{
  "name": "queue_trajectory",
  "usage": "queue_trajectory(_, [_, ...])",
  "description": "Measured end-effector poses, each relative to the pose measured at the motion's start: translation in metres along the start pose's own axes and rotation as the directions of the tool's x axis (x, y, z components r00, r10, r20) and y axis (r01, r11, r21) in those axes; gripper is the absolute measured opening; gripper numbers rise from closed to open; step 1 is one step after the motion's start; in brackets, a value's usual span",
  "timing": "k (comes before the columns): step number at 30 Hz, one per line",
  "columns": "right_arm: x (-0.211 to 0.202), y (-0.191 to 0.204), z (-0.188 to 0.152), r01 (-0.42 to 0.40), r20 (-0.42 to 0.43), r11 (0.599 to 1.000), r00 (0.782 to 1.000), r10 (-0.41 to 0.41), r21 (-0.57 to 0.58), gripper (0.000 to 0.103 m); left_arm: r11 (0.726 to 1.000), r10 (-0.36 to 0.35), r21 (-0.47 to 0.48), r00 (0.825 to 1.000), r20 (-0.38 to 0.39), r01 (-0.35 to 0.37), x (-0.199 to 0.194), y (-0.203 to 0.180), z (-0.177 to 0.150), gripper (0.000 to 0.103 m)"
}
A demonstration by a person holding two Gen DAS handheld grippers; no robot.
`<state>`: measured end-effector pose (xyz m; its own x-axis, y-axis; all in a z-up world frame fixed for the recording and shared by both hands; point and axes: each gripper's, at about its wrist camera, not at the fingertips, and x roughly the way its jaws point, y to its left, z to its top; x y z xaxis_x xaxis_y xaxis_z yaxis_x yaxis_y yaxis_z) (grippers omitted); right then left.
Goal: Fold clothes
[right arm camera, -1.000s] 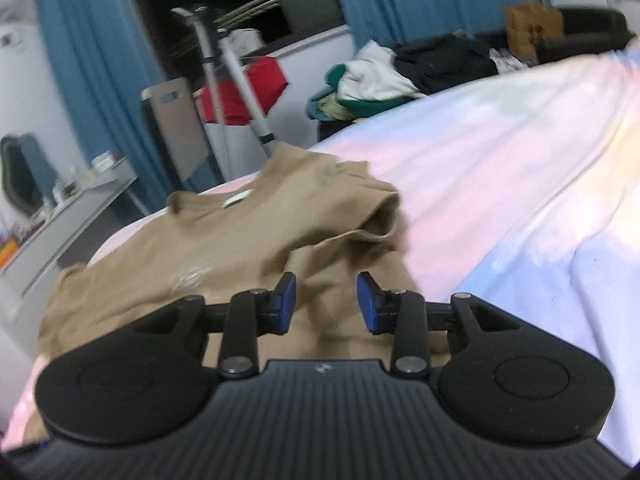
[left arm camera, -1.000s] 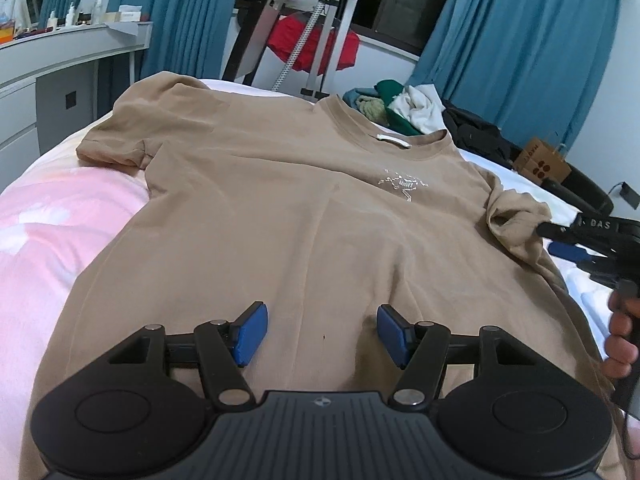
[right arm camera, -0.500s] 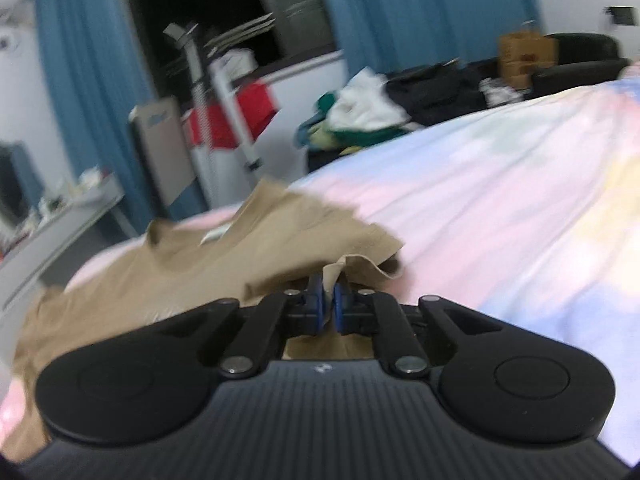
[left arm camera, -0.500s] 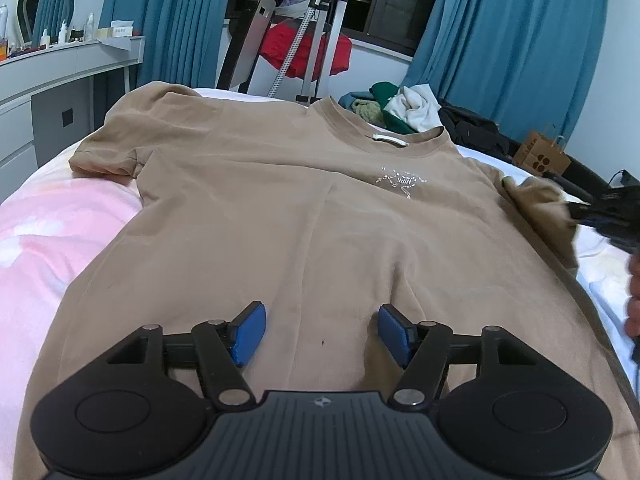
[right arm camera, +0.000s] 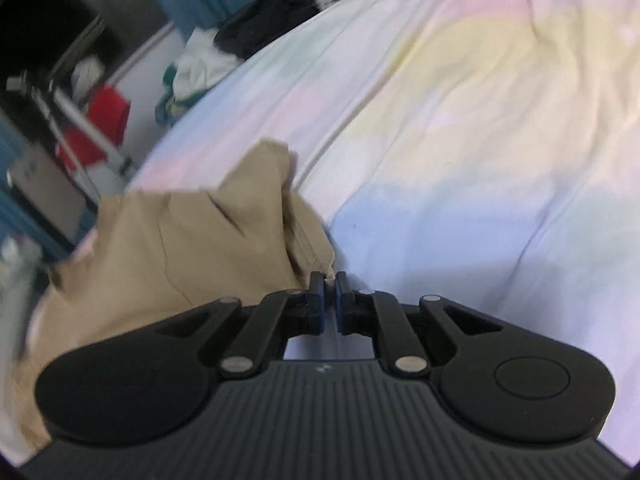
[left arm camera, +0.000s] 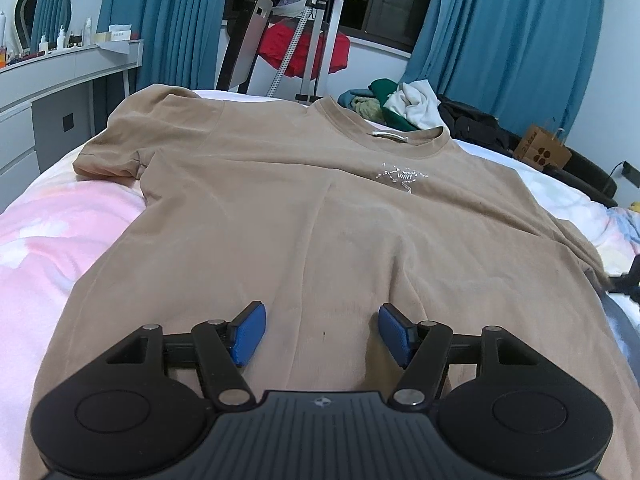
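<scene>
A tan T-shirt lies face up on the bed, collar at the far end, a small white logo on the chest. My left gripper is open and hovers over the shirt's lower middle, holding nothing. My right gripper is shut on the hem of the shirt's sleeve and holds it stretched out to the side over the bedsheet. In the left wrist view the right gripper shows at the right edge, at the end of the stretched sleeve.
The bed has a pastel sheet, pink on the left. A pile of clothes lies at the far end. A clothes rack with a red garment, a white desk and blue curtains stand beyond.
My right gripper closed on the crumpled sleeve and pulled it outward to the right, so the sleeve now lies stretched. My left gripper stayed open over the shirt and shifted only slightly.
</scene>
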<state>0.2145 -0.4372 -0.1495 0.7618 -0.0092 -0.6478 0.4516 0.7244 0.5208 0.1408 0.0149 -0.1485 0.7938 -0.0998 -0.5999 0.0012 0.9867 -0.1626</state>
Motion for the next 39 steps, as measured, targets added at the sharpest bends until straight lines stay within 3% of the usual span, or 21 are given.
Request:
queue_trajectory(4, [-0.003,-0.003,0.000,0.004,0.020,0.998,1.000,-0.006,0.059,0.017,1.000,0.007,0.011,1.000,0.001,-0.007,0.001,-0.002,-0.001,0.066])
queue_trajectory(9, [-0.013,-0.005,-0.006,-0.041,0.002,0.987,0.999,0.041,0.158,0.047,1.000,0.010,0.020,1.000,0.002,-0.010,0.000,-0.001,-0.001,0.066])
queue_trajectory(14, [-0.025,0.020,-0.009,-0.030,0.044,0.999,0.999,0.028,0.040,0.047,1.000,0.015,0.028,1.000,0.003,-0.015,0.000,-0.002,-0.001,0.066])
queue_trajectory(21, [-0.027,0.036,-0.012,-0.033,0.049,0.999,0.998,0.035,-0.043,0.061,0.998,0.030,0.049,1.000,0.006,-0.030,0.000,-0.005,-0.003,0.066])
queue_trajectory(31, [-0.023,0.035,-0.013,-0.014,0.033,0.998,0.999,0.016,-0.059,0.063,0.995,0.049,0.083,0.999,0.012,-0.049,0.001,-0.007,-0.004,0.067])
queue_trajectory(34, [-0.024,0.037,-0.014,-0.015,0.036,0.997,0.999,0.018,-0.075,0.077,0.995,0.049,0.083,0.999,0.014,-0.050,0.002,-0.006,-0.004,0.069])
queue_trajectory(39, [-0.023,0.039,-0.016,-0.022,0.025,0.996,0.999,0.025,-0.089,0.077,0.995,0.050,0.085,0.999,0.015,-0.051,0.002,-0.005,-0.004,0.072])
